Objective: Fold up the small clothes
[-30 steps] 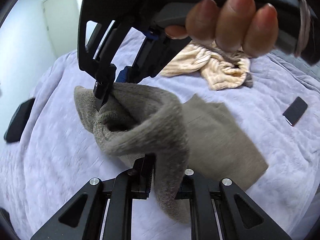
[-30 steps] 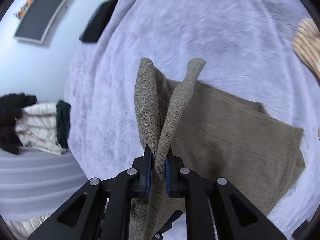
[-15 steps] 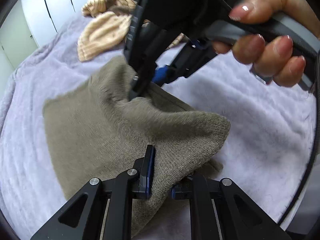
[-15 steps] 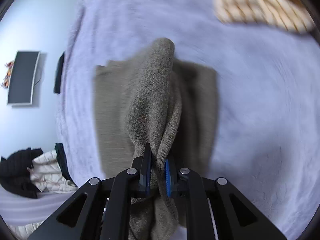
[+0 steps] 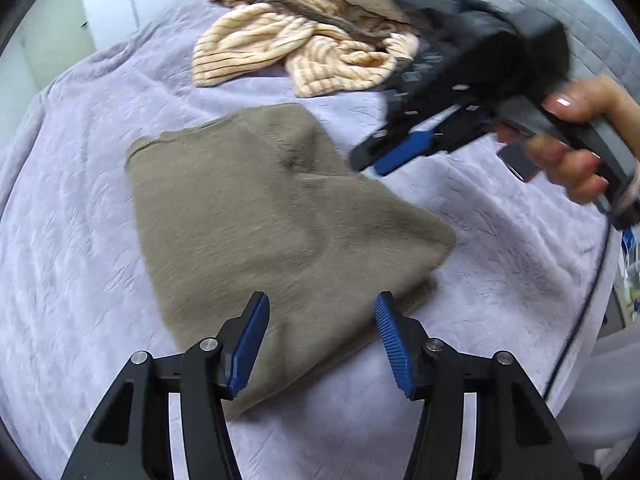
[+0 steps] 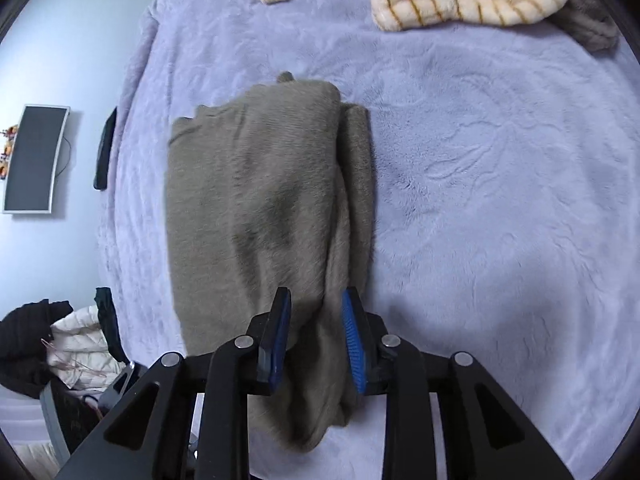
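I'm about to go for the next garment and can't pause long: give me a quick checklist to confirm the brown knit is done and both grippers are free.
1. Left gripper released: ok, jaws wide apart, nothing between them.
2. Right gripper released: ok, jaws apart with the cloth lying slack beneath.
3. Brown knit resting on the lavender blanket: ok, folded over with no corner lifted.
4. Fold tidy: not ok, one long edge is rolled and uneven.
5. Striped cream clothes apart from the brown knit: ok, blanket shows between them.
6. Whether the striped pile is one garment or several: cannot tell.
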{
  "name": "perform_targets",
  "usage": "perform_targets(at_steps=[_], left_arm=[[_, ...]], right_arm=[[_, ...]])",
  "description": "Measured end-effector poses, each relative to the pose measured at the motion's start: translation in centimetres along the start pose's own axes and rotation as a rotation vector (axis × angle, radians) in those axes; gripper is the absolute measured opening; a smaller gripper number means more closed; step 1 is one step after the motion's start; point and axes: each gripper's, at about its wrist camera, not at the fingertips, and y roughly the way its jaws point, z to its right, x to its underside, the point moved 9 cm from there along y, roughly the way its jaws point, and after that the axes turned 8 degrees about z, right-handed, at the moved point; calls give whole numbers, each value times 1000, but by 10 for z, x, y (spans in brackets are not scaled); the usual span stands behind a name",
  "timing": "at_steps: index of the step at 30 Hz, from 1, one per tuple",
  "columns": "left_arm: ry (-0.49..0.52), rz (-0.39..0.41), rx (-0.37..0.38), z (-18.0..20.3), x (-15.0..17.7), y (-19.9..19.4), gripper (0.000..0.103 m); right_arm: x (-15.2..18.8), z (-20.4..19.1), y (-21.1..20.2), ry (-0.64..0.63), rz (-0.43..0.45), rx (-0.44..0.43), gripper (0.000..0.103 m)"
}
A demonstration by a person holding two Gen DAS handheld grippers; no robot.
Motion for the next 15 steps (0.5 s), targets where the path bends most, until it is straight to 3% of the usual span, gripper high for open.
perform_targets(at_steps=[2, 4, 6, 8, 9, 10, 15], left_arm=[[-69, -12, -40, -21, -2, -6, 57], [-148, -27, -65, -42, -4, -5, 57], [-229, -51, -88, -62, -3, -1, 57], [-277, -93, -99, -77, 0, 9, 57], [-285, -124, -114, -81, 4, 15, 57], [-292, -145, -125, -85, 9, 20, 57], [-348, -217, -108, -88, 39, 34, 57]], right_arm=[[4, -9, -12, 9, 21, -33, 31], [15, -20, -17, 11, 4, -78, 51], [26, -30, -13, -23, -18, -65, 54], [38, -31, -6, -65, -39, -10, 46], [45, -28, -1, -73, -52, 25, 24], [51, -24, 5, -66, -64, 50, 9], [78, 14, 31, 61, -74, 123, 8]])
